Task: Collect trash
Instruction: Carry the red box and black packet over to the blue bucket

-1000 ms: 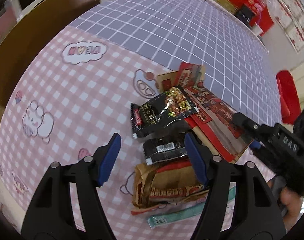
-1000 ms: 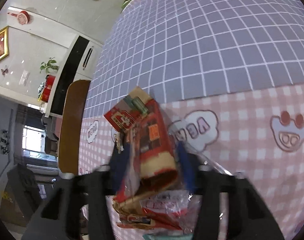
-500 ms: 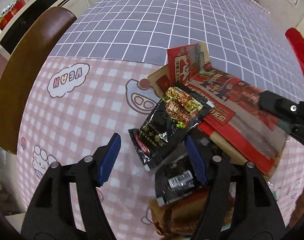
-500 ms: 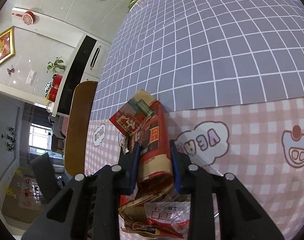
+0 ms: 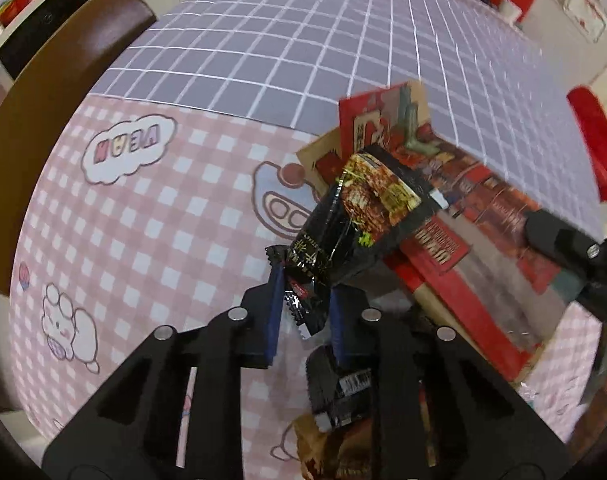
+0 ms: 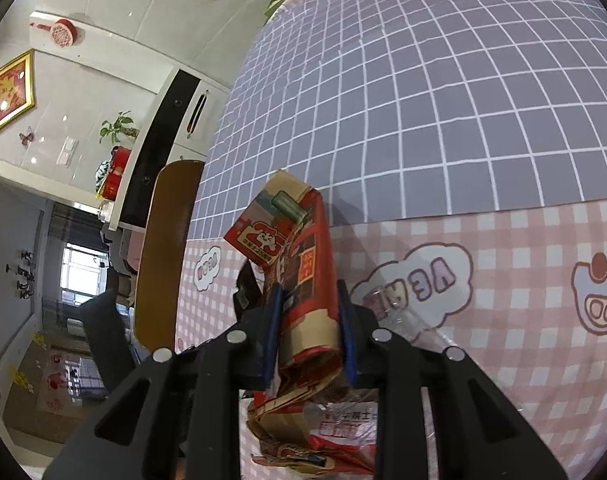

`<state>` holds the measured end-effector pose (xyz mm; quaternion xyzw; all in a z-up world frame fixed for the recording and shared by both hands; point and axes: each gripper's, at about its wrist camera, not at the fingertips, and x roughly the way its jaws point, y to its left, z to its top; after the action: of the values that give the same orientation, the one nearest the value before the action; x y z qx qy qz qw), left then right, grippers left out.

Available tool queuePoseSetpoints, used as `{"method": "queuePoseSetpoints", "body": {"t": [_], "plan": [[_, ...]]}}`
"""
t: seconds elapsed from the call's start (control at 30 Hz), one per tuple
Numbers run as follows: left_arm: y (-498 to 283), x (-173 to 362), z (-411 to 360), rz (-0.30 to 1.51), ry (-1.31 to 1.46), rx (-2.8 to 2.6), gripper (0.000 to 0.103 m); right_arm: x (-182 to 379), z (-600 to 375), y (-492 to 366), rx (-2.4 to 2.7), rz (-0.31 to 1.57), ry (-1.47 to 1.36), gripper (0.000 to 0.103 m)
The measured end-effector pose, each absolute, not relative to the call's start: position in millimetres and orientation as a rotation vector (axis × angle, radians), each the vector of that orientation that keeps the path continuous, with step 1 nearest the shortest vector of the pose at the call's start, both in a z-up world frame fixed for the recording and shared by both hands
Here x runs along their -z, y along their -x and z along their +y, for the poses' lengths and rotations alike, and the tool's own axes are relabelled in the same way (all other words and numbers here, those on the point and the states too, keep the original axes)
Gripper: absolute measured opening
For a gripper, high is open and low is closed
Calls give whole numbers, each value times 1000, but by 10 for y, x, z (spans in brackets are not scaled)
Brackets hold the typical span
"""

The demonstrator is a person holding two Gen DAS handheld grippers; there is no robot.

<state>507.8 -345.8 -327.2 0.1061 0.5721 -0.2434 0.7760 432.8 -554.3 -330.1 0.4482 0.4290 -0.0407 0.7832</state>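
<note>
**Both grippers clamped on wrappers over the checked tablecloth**

The left gripper point(image 5: 303, 312) points steeply down at the table, and its 2 blue-padded jaws have just been closing; they now pinch the lower corner of a black snack wrapper point(image 5: 355, 216), which slants up and away from the pads. Below it lies a second black packet with a barcode point(image 5: 339, 392), and under that a crumpled brown paper bag point(image 5: 327, 448), all heaped near the table's front edge.

The right gripper point(image 6: 309, 332) has also just been closing, more slowly, and its jaws squeeze a red and tan paper bag point(image 6: 303, 280) that sticks up between the pads, its printed end folded over at the top. From the left wrist view the same bag lies long and flat beside the black wrapper, touching it. More crumpled wrappers point(image 6: 323, 428) bunch under the right gripper.

The tablecloth point(image 5: 151, 216) is pink check with cartoon prints near the trash and grey grid further off. A brown chair back point(image 5: 55, 92) stands at the table's edge
</note>
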Motion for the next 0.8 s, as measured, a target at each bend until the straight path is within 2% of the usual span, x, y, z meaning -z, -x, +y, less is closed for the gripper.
{"method": "queuePoseSetpoints", "body": {"t": [0.3, 0.57, 0.8], "plan": [[-5074, 2843, -2645, 1215, 19, 491, 19, 2984, -5095, -4596, -13, 915, -880, 14], [-4662, 2460, -1727, 1157, 163, 395, 19, 2660, -4286, -4761, -155, 924, -790, 14], [-4223, 2339, -602, 1122, 260, 262, 19, 2530, -3030, -4690, -343, 981, -687, 14]]}}
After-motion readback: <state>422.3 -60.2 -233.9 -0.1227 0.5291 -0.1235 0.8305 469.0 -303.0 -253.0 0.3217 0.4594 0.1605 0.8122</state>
